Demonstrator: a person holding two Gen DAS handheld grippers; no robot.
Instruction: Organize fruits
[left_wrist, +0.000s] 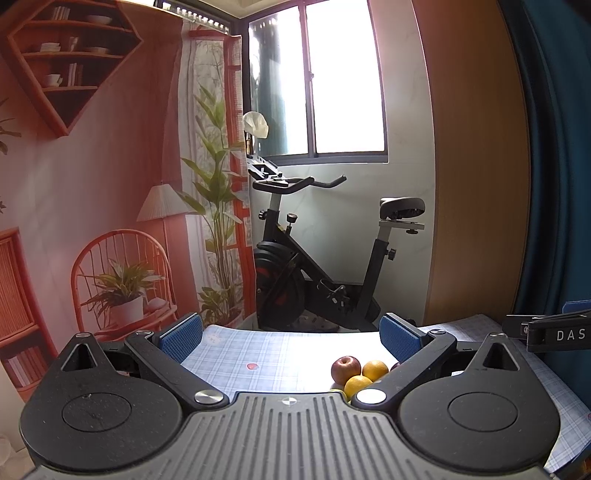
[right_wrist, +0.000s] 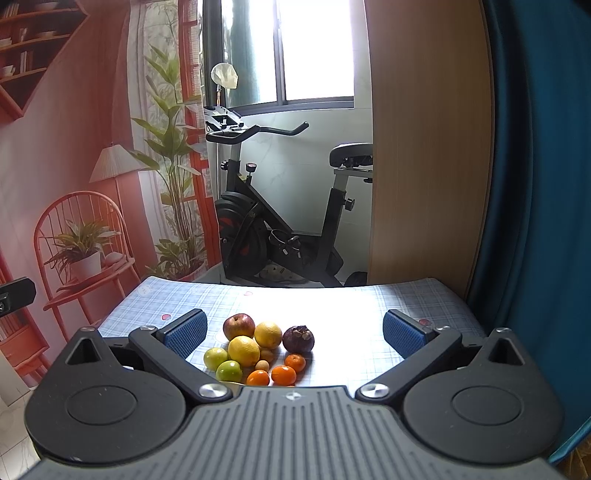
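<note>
The fruits sit in one tight pile low in the centre of the right wrist view: red apple (right_wrist: 239, 325), two yellow citrus, mangosteen (right_wrist: 298, 338), green ones, small oranges (right_wrist: 283, 374), all touching on the checked tabletop (right_wrist: 343, 306). The right claw (right_wrist: 295, 332) is spread wide and holding nothing, same as the left claw (left_wrist: 291, 338). I'd pick an outer fruit like the mangosteen first so the pile doesn't roll.

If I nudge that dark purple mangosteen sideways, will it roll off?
The mangosteen looks round, so it would probably roll on the flat tablecloth. Open cloth lies on its right; the oranges on its left would likely stop it. Its rind looks hard, probably safe to pinch.
</note>
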